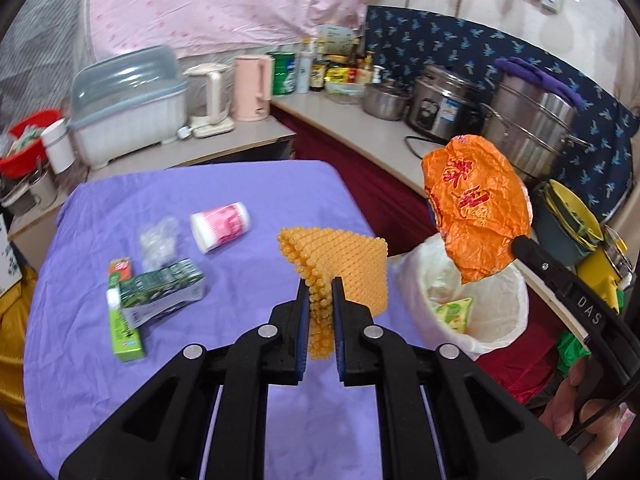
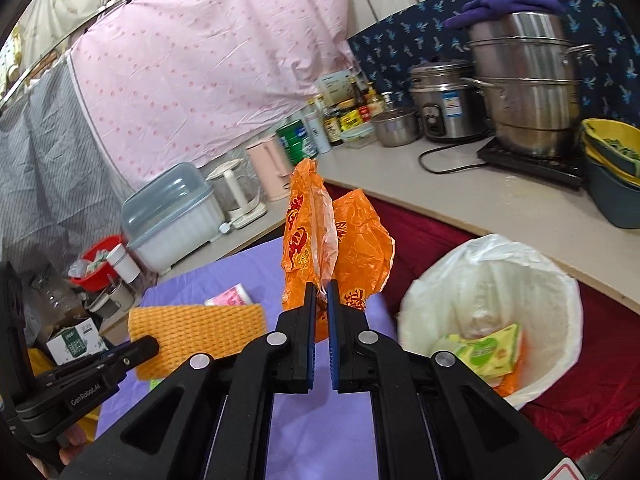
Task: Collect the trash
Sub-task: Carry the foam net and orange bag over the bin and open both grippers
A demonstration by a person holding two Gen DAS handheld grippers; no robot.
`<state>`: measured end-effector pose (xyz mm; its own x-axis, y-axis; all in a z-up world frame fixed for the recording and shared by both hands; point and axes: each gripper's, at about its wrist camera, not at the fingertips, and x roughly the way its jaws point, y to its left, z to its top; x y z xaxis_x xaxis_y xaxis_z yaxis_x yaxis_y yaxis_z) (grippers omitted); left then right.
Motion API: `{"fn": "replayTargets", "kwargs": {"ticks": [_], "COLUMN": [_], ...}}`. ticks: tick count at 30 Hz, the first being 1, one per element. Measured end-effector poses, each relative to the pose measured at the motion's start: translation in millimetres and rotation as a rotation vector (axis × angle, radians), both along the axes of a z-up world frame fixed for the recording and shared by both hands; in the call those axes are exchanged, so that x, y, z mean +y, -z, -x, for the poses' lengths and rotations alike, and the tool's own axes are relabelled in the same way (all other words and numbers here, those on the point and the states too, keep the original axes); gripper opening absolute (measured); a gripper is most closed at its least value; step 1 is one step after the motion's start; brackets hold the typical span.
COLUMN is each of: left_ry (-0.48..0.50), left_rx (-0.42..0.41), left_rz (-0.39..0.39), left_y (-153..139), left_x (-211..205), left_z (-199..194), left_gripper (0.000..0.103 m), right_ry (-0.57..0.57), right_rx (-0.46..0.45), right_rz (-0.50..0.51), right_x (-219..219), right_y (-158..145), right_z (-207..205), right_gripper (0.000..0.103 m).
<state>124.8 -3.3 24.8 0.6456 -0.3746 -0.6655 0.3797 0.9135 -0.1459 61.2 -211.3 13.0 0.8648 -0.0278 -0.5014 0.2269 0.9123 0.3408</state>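
Observation:
My left gripper (image 1: 321, 286) is shut on a yellow foam net (image 1: 344, 268) and holds it above the purple table (image 1: 200, 360). My right gripper (image 2: 321, 292) is shut on an orange plastic bag (image 2: 316, 232), held up over the table edge beside the white-lined trash bin (image 2: 552, 280). In the left wrist view the orange bag (image 1: 476, 204) hangs above the bin (image 1: 504, 320). The bin holds a green-yellow packet (image 2: 488, 348). On the table lie a pink paper cup (image 1: 222, 226), a green carton (image 1: 160, 294), a green tube box (image 1: 124, 328) and clear crumpled plastic (image 1: 158, 240).
A counter (image 2: 460, 196) runs behind with steel pots (image 2: 524, 92), a rice cooker (image 2: 444, 104), bottles, a pink kettle (image 1: 252, 88) and a dish box (image 1: 128, 108). Stacked yellow and grey bowls (image 2: 612, 168) stand at the right. A red basin (image 1: 24, 148) sits at far left.

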Motion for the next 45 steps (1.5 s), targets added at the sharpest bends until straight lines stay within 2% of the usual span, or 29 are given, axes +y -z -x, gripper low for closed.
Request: {"fn": "replayTargets", "kwargs": {"ticks": [6,17,26,40,43,45], "left_ry": [0.092,0.219,0.267,0.307,0.31,0.301], "left_rx": [-0.014,-0.013,0.006,0.059,0.071,0.077], "left_rz": [-0.009,-0.04,-0.075,-0.129,-0.119,-0.1], "left_y": [-4,5,20,53,58,58], "left_x": [-57,-146,-184,-222,-224,-222], "left_z": [8,12,7,-5,-7,-8], "left_gripper": [0.01,0.01,0.01,0.011,0.014,0.025], "right_ry": [0.085,0.205,0.256,0.27,0.274,0.278], "right_rx": [0.003,0.052,0.096,0.158,0.165,0.16], "right_rz": [0.0,-0.035,-0.07,-0.103,-0.104,-0.109], "right_x": [-45,-101,-127,-145,-145,-146], "right_y": [3,32,57,88,90,89], "right_z": [24,49,55,43,42,43], "right_gripper": [0.006,0.006,0.006,0.007,0.013,0.016]}}
